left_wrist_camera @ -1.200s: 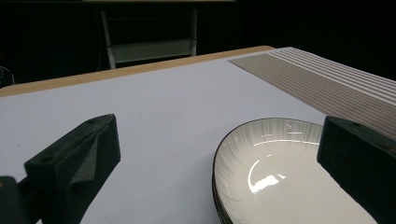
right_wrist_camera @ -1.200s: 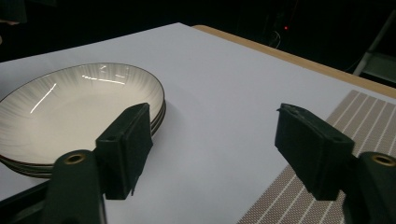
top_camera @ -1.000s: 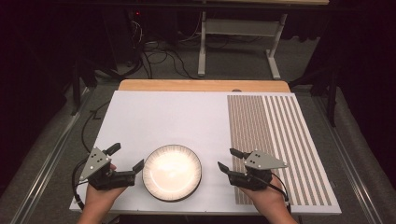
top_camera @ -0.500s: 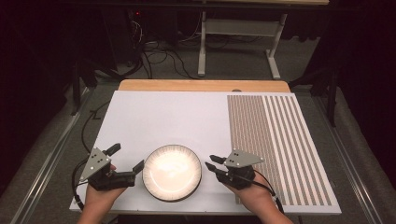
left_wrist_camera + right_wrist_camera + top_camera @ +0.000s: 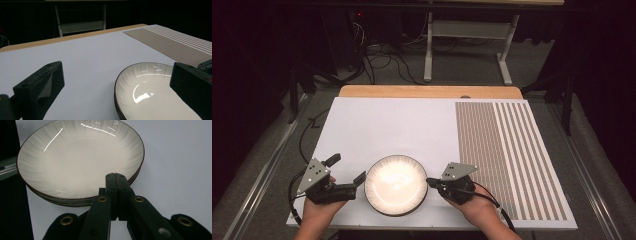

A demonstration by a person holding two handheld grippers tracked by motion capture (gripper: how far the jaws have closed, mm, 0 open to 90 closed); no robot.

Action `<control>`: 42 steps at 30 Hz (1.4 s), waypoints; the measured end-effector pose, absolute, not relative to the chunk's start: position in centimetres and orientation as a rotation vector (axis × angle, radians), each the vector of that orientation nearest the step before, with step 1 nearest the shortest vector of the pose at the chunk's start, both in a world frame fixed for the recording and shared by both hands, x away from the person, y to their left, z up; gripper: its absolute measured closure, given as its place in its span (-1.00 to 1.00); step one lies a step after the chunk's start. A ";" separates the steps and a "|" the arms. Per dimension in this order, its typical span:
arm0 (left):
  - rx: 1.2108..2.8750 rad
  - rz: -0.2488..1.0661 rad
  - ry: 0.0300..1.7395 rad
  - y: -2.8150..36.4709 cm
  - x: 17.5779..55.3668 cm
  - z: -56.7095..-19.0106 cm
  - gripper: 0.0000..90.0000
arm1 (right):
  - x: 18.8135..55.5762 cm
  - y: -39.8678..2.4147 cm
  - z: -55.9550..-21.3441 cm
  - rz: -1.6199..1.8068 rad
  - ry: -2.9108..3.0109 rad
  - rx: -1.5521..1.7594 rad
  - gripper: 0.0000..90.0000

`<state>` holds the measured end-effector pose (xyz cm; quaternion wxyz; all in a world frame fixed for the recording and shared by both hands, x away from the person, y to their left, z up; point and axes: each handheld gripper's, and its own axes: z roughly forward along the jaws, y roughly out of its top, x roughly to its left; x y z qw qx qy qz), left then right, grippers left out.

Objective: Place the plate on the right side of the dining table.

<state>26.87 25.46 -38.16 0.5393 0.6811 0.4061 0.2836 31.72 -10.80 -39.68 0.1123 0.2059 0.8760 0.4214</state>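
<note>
Nearest the person's edge of the white board (image 5: 377, 120), a stack of pale, dark-rimmed plates (image 5: 396, 184) sits between the two grippers. Just left of the stack, the left gripper (image 5: 346, 171) is held with its jaws spread wide and nothing between them, one jaw tip close by the rim. Just right of the stack, the right gripper (image 5: 430, 181) has just been closing; its jaws meet with nothing caught, tips at the stack's edge. Beyond and to the right of the plates lies a brown striped mat (image 5: 507, 155). Past the board's far edge stands a metal table frame (image 5: 467, 45).
</note>
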 end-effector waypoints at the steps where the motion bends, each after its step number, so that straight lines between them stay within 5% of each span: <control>1: 1.619 0.675 0.966 25.5 26.9 -38.1 -1.00 | 31.7 -10.7 -39.7 1.233 2.576 0.604 1.00; 42: 1.629 0.666 0.951 24.8 26.9 -38.2 -1.00 | 32.1 -9.1 -40.5 1.233 2.631 0.609 1.00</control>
